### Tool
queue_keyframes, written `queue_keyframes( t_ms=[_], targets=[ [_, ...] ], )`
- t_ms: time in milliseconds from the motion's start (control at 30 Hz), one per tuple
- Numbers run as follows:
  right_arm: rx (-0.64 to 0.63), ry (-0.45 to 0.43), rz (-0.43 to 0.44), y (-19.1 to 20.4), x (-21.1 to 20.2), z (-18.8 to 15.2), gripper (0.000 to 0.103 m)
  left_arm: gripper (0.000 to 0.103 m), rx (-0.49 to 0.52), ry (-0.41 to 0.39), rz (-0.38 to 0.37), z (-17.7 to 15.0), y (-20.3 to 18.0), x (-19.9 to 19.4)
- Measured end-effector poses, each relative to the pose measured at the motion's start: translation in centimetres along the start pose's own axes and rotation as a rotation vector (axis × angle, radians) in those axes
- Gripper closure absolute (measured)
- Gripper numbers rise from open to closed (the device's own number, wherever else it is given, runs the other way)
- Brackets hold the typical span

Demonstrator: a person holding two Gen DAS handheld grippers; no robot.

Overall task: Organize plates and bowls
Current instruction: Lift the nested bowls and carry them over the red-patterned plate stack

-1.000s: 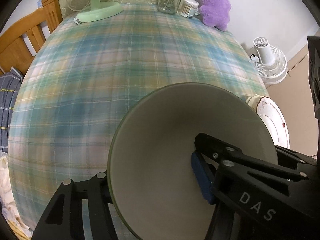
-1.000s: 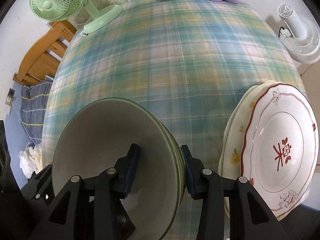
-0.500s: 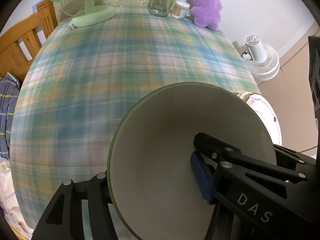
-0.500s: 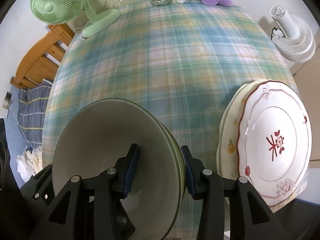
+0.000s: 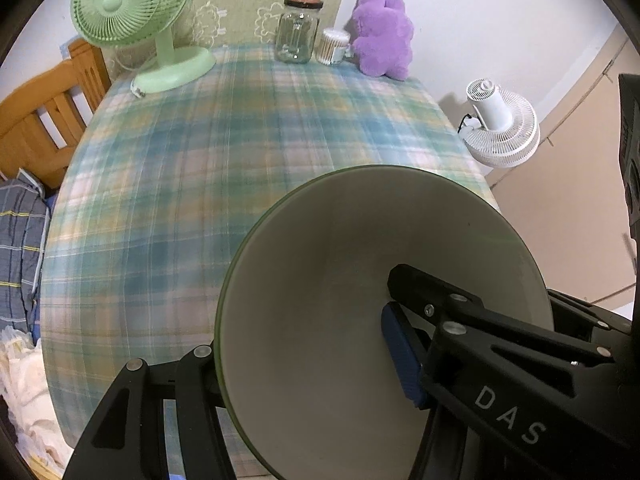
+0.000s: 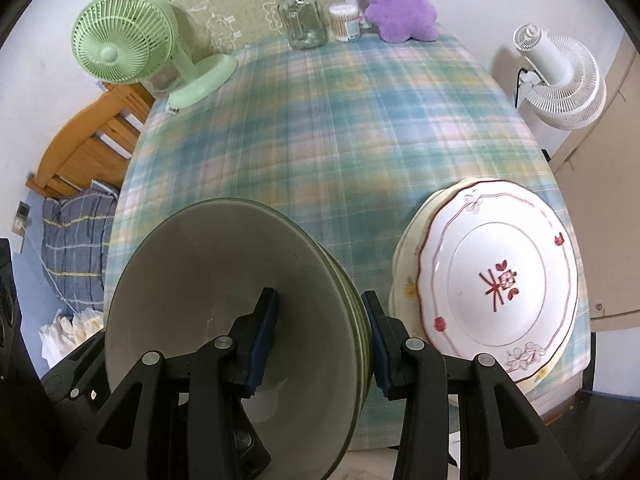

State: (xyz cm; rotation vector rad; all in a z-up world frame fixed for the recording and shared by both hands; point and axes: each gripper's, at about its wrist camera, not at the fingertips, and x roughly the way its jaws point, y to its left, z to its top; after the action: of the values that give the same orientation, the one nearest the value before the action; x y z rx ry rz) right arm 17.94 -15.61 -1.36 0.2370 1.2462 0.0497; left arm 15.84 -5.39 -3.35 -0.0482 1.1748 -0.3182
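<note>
- We read the white letters "DAS" on the black arm of the left gripper [image 5: 304, 360], beside its blue pad, in the left wrist view.
- We see a red character-like mark with small flowers at the centre of the white plate [image 6: 500, 276]; we cannot read it as a definite word.

Both views are evenly and softly lit; no harsh glare is seen, and the light source itself cannot be placed. The plaid tablecloth [image 5: 224, 184] is smeared by motion blur, while the near bowl [image 5: 360, 320] is rendered sharply. A faint shadow is cast on the wall beside the white fan [image 6: 560, 76]. Straight lines are bowed by fisheye distortion, and the corners are blacked out.
</note>
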Motion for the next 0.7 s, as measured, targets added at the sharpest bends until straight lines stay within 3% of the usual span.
queue_keyframes(
  t_ms=[300,700],
  targets=[
    [-0.063,-0.03,0.042,-3.0,-1.6,1.6,0.058,0.041,-0.041,-0.048,0.04,1.2,-3.7,0.0],
    [-0.091,-0.023,0.05,-8.3,-2.7,2.8,0.058,0.041,-0.064,-0.05,0.048,1.8,-9.1,1.5]
  ],
)
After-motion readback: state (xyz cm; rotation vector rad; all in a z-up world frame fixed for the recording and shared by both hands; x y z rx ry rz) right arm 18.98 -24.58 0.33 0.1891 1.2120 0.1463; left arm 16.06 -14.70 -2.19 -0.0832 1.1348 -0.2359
